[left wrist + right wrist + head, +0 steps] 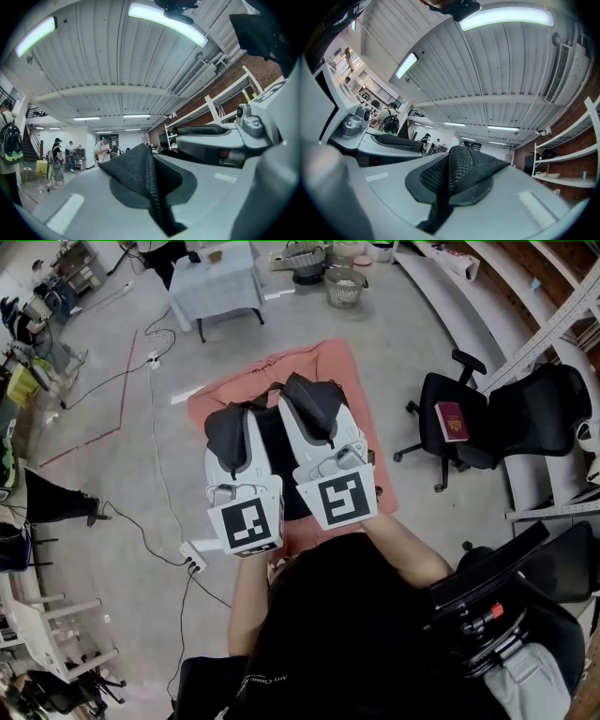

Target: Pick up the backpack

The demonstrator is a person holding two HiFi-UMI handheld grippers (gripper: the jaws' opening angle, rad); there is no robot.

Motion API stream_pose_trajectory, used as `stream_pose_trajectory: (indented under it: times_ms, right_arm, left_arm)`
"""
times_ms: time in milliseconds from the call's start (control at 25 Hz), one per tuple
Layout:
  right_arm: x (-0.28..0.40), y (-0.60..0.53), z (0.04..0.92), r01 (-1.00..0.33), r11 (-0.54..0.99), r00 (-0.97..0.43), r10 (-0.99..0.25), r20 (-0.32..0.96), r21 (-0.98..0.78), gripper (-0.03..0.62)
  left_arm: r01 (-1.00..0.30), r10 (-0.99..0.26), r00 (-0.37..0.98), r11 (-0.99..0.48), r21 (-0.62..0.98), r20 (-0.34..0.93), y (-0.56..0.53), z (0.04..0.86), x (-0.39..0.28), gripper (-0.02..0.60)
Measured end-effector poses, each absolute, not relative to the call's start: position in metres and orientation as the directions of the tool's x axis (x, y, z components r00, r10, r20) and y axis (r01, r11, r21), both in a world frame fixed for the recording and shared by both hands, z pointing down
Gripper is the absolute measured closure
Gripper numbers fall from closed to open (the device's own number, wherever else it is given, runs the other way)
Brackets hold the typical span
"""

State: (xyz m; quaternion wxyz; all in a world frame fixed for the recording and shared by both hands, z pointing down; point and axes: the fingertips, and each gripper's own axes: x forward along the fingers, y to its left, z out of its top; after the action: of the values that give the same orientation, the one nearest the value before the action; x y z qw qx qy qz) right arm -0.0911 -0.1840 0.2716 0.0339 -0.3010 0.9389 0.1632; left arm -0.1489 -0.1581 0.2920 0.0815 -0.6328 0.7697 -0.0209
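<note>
Wide grey concrete floor (450, 352) all round, cluttered toward the edges. At its centre, spread flat, a salmon-pink rectangular cloth mat (319, 367), probably laid down to keep the load off bare concrete. At three o'clock of the mat and well apart, a black wheeled office chair (487, 418) with a small maroon book (452, 421) on the seat.

On the mat, a dark bulky shape, most likely the black fabric backpack (269, 439), largely covered in the head view by both tools. Not lifted yet, judging by how flat it sits.

Above it, side by side, the white left gripper (228, 423) at nine o'clock and the white right gripper (309, 395) at three, each capped with a square-marker cube. Both aimed toward twelve o'clock and held nearly level, hence only ceiling panels and strip lights in the two gripper views, no bag. Paired this closely, probably to go at the bag together.

In the left gripper view, black mesh pads (140, 178) pressed flat against each other, no gap, nothing caught between. Same in the right gripper view: mesh pads (454, 178) fully together and empty. Would need to part before closing on any strap or handle.
</note>
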Motion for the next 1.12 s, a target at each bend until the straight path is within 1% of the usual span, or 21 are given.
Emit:
stream_pose_trajectory:
  times_ms: [200,480,680,1120]
  right_arm:
    - [-0.091,-0.187,0.274,-0.58,0.76,-0.813,-0.562,-0.153,0.293,0.568]
    - [-0.089,-0.194,0.273,-0.591,0.755,-0.805,-0.573,-0.154,0.285,0.568]
    - [-0.088,-0.196,0.277,-0.587,0.754,-0.807,-0.576,-0.134,0.296,0.568]
    - [-0.094,-0.197,0.281,-0.578,0.759,-0.813,-0.569,-0.126,0.301,0.568]
  left_arm:
    - [-0.972,-0.98,-0.166,0.181,-0.15,-0.107,-0.162,0.292,-0.147,0.566]
    - [-0.973,-0.985,-0.151,0.163,-0.165,-0.082,-0.169,0.294,-0.144,0.566]
    - [-0.973,-0.982,-0.15,0.167,-0.162,-0.113,-0.172,0.294,-0.142,0.566]
    - [-0.967,-0.981,-0.153,0.174,-0.185,-0.122,-0.171,0.296,-0.146,0.566]
